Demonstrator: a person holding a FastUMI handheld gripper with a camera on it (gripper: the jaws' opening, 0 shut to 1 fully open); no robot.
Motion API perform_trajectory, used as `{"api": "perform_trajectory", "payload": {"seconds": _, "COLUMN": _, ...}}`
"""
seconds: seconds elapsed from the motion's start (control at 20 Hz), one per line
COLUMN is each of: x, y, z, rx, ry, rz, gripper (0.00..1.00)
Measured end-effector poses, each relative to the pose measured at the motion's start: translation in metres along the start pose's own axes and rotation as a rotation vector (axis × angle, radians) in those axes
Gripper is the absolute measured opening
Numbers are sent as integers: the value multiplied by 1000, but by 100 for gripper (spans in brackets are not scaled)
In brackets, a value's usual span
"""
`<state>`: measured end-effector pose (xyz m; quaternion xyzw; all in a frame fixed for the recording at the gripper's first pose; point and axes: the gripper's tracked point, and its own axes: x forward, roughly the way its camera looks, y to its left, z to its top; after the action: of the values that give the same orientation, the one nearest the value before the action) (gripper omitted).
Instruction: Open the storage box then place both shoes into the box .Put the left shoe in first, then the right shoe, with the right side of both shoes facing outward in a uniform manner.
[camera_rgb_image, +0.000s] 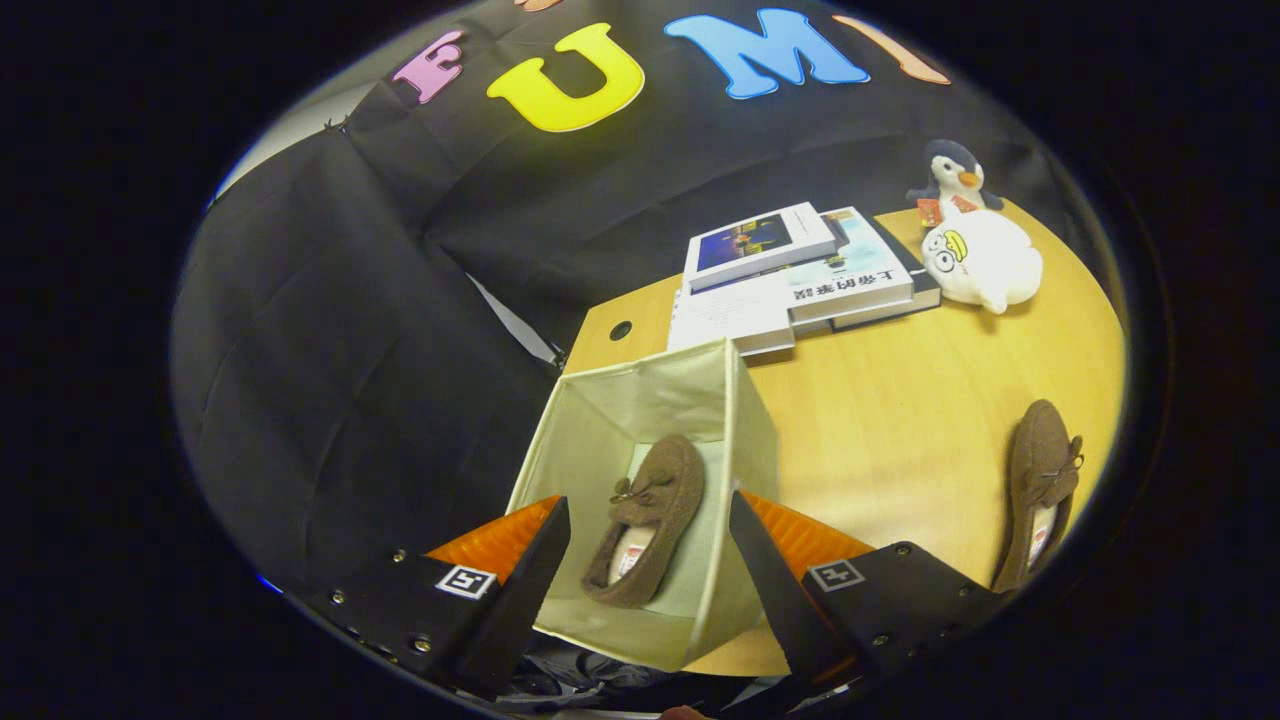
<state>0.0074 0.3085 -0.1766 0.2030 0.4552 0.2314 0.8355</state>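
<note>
Fingers of the gripper (650, 530) stand wide apart above the storage box (740, 440), and nothing is held between them. One finger is over the left wall of the box and the other finger is over its right wall, so the open top of the box shows in the gap between them.

The storage box is a cream fabric box, open at the top, and it stands at the near left corner of the wooden table (900, 420). Inside the box lies one brown shoe (645, 520), a soft slipper with a small bow on top. It rests on the bottom of the box with the toe pointing away from the fingers and the heel opening nearer to them. The fingers do not touch this shoe.

The second brown shoe (1040, 490) lies on the table, well apart from the box, to the right of the right finger. Its toe also points away, and it has the same small bow.

Beyond the box, at the far side of the table, sits a stack of books (800, 280). Just beside the books on the right lies a white plush toy (985, 265), and behind it stands a penguin plush toy (950, 180). A small round hole (621, 330) is in the table near its far left corner.
</note>
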Motion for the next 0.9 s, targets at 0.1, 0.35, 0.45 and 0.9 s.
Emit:
{"api": "perform_trajectory", "payload": {"seconds": 0.1, "x": -10, "y": -21, "z": 5, "rx": -8, "ry": -15, "rz": -33, "gripper": 98}}
{"api": "perform_trajectory", "payload": {"seconds": 0.35, "x": -36, "y": -72, "z": 9, "rx": -2, "ry": -31, "rz": -104, "gripper": 98}}
{"api": "perform_trajectory", "payload": {"seconds": 0.45, "x": -47, "y": -96, "z": 9, "rx": 4, "ry": -34, "rz": -140, "gripper": 98}}
{"api": "perform_trajectory", "payload": {"seconds": 0.9, "x": -84, "y": -192, "z": 5, "rx": 36, "ry": -46, "rz": -299, "gripper": 98}}
